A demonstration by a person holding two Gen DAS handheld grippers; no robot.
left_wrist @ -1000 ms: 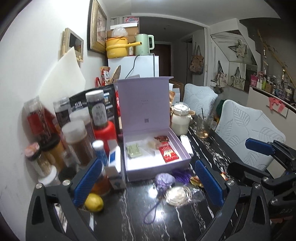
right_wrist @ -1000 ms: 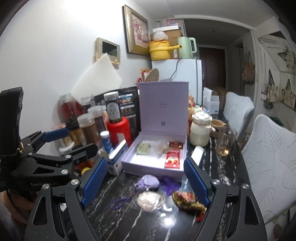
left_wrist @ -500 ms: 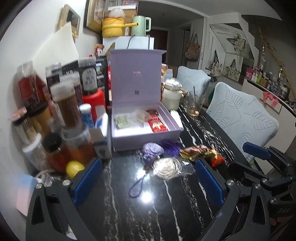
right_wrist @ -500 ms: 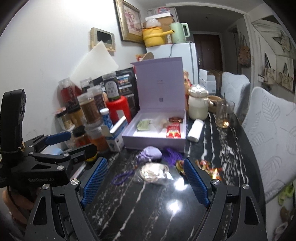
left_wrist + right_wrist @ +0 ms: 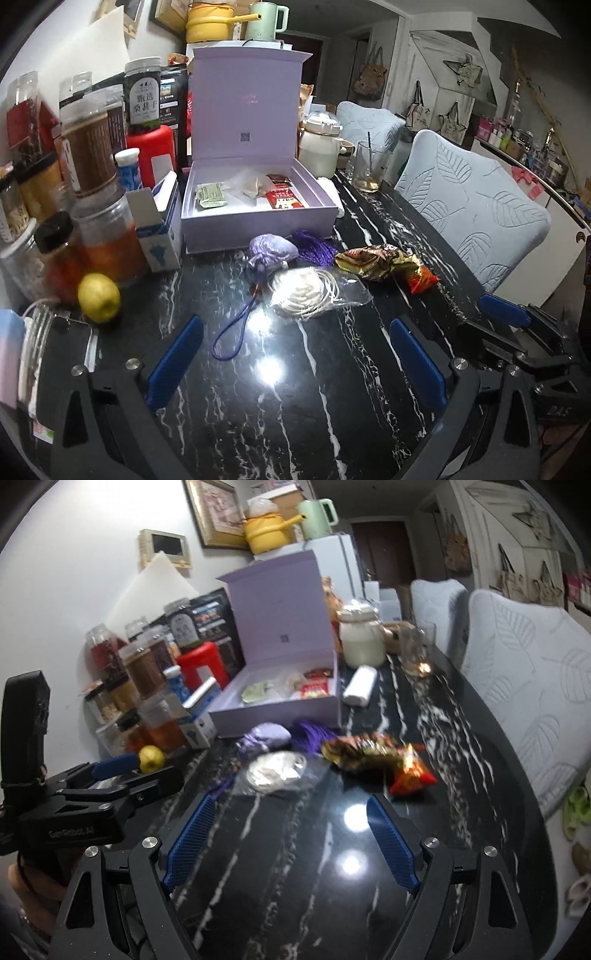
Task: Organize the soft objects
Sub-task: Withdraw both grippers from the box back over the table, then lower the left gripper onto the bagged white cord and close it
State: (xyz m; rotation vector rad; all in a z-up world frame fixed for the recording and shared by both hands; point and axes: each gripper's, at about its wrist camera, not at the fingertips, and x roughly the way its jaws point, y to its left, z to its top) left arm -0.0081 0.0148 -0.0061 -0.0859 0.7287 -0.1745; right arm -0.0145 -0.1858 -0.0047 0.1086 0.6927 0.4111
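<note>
Step looks like pre-grasp/approach, nothing picked yet. Soft items sit loose on the bench (image 5: 332, 387) just in front of the open lilac box (image 5: 258, 218): lilac pouch (image 5: 272, 251) w/ its cord loop (image 5: 236, 332) trailing toward the cameras, purple tassel (image 5: 314, 249) touching it on the right, white mask in clear bag (image 5: 314, 291) just in front, crumpled foil snack wrappers (image 5: 384, 264) further right. Box already has a few sachets inside, lid standing upright. Left hand-held gripper (image 5: 291, 363) is wide open, empty, touching nothing, roughly lined up on the mask/cord. Right hand-held gripper (image 5: 290, 843) likewise wide open and empty, above bare bench, mask bag (image 5: 275, 770) and wrappers (image 5: 373, 757) ahead of it; that view is motion-blurred so fine detail is unclear. Next move, my guess: bring one gripper down over the nearest soft item (mask bag or pouch), close gently, lift, drop into the box. Needs a low approach, since the bag is flat and slippery on glossy stone; cord may drag. Jars (image 5: 92, 147) and lemon (image 5: 99, 297) crowd the left side, so keep clear there.
</note>
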